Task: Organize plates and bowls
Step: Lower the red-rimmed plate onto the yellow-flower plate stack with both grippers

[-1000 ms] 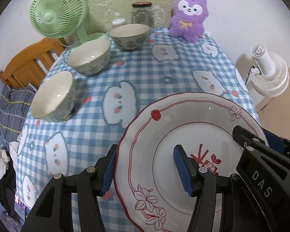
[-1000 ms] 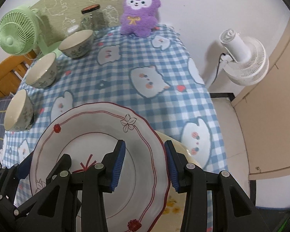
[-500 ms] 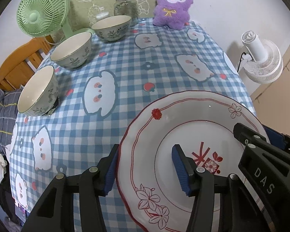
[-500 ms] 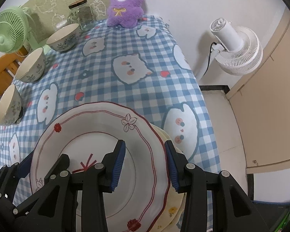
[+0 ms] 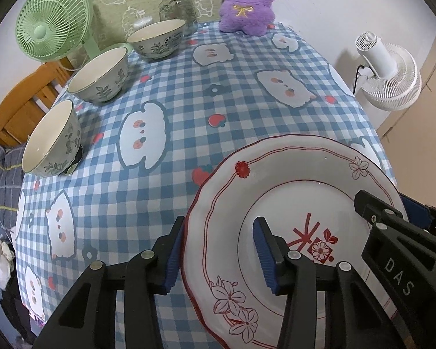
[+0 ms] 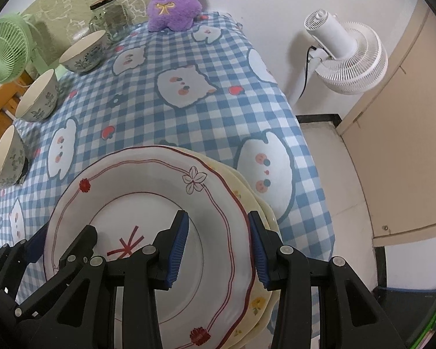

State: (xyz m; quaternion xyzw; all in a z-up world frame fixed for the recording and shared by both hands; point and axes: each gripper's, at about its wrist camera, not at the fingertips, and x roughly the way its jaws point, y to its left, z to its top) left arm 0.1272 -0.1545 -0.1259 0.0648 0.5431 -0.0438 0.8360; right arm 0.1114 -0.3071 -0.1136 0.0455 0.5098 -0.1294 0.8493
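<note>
A white plate (image 5: 305, 180) with red flowers and a red rim line is held between both grippers, low over a stack of pale yellow plates (image 6: 258, 302) at the table's near right corner. My left gripper (image 5: 218, 256) straddles its left rim. Its jaws are closing, with one pad against the outer edge and one on the plate's inside. My right gripper (image 6: 218, 244) is shut on the plate's right rim. Three leaf-patterned bowls (image 5: 52, 142) (image 5: 100, 74) (image 5: 157, 39) stand in a row along the table's left side.
A blue checked cloth (image 5: 189, 93) covers the table. At the back stand a green fan (image 5: 53, 19), a glass jar (image 5: 175, 7) and a purple plush (image 5: 245, 3). A white floor fan (image 5: 389, 69) stands off the right edge, and a wooden chair (image 5: 17, 107) is at the left.
Both grippers have come down with the white plate, which now lies closer over the yellow plates. The left gripper's jaws have narrowed on the rim.
</note>
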